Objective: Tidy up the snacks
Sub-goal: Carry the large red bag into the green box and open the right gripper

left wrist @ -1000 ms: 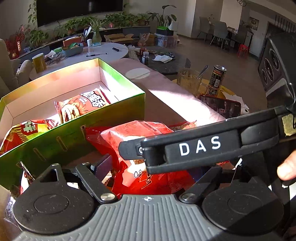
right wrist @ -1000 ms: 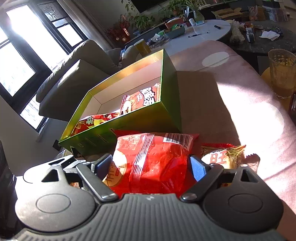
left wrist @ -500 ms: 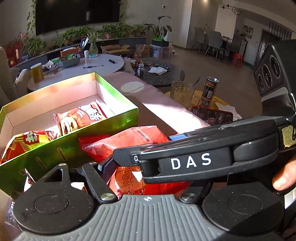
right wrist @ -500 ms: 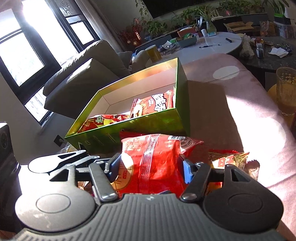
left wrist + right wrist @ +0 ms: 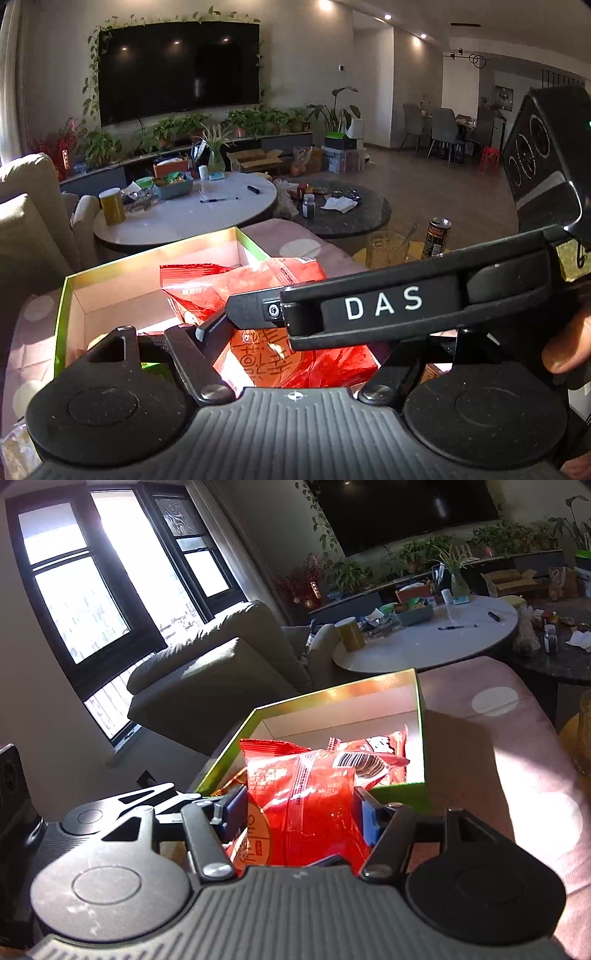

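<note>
Crinkly foil and trapped air make the red snack bag [image 5: 306, 797] light, soft and slippery, I judge; it gives under pressure and its contents may well crush, so the hold belongs on the flat sides near the middle, firm enough to stop sliding but no firmer. The right hand-held gripper [image 5: 301, 814] has it there, blue pads on both flanks with the jaws closing a little more onto it, the film puckered between them. The left hand-held gripper [image 5: 295, 354] sits at a middling opening around the same bag [image 5: 266, 295]; only its left finger shows, against the wrapper, because the right tool crosses in front, so whether it truly pinches I cannot tell. The bag is glossy red with white printing, a barcode near its top seam and a pale round emblem low down. It is held up just over the near wall of the green box [image 5: 421, 738], which sits on the pink dotted counter [image 5: 517, 760] and already contains another red packet [image 5: 376, 747] towards its far right.
</note>
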A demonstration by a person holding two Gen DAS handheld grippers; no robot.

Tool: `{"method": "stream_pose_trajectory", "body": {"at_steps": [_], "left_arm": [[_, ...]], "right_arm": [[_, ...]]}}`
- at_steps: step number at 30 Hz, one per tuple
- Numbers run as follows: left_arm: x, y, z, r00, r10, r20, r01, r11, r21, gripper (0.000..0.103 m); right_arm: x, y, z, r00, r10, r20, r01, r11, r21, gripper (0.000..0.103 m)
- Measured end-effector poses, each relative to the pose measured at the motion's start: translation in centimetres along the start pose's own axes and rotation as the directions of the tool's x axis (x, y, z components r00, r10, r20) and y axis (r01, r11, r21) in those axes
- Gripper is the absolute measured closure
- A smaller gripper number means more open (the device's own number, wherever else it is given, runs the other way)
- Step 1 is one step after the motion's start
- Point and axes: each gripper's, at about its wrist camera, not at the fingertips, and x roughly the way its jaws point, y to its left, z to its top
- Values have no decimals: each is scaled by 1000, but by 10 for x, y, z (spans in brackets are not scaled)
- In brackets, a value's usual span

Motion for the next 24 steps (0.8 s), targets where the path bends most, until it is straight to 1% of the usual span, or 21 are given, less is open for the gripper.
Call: {"method": "stream_pose_trajectory", "body": {"at_steps": [4,7,12,16,20,24], "left_arm": [[-3,15,12,999,36,28,-36,999,-5,32],[1,28,22,998,39,45,-38,999,-18,32],[20,39,37,997,47,60,-46,999,-23,32],[38,44,45,996,56,76,-56,998,-13,32],[58,53,49,997,35,65,-33,999,-36,32],[80,58,50,999,32,41,-30,998,-46,32]], "right_arm": [[10,8,15,999,36,17,-36,999,-14,43],[17,10,25,998,57,29,-57,998,-22,43],[29,3,44,997,72,35,-71,997,-24,43],[39,-11,58,995,87,41,-87,996,2,43],[49,-18,65,997,61,41,-61,998,-8,43],[64,-32,71,999,42,27,-42,999,11,43]]}}
